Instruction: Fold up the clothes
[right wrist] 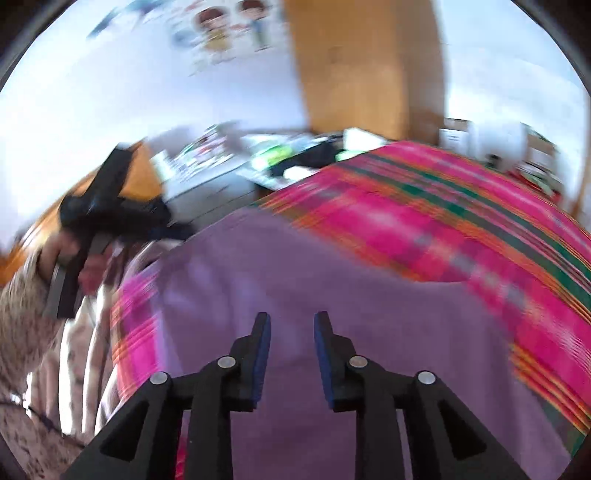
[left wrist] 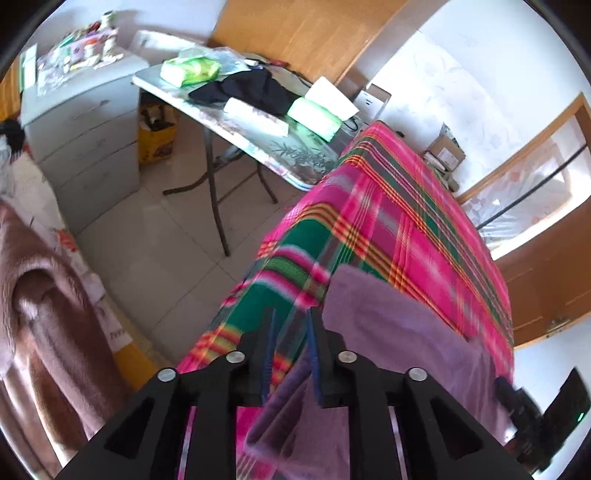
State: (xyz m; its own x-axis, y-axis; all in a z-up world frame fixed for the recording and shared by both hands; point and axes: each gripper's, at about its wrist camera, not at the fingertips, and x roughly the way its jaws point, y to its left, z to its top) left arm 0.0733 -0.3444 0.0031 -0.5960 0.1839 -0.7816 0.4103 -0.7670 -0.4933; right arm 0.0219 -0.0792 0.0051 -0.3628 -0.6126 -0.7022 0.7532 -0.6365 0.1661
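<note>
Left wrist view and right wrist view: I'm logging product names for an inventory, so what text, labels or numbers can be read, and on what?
None can be read.
Green packs on the folding table: print too small.
Cardboard boxes by the wall: labels too small.
Items on the drawer unit: too small.
Cartoon wall picture: blurred.

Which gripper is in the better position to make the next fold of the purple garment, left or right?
Probably the right gripper: it is open directly above the flat purple garment. The left gripper sits at the garment's edge, partly over the plaid cloth.
</note>
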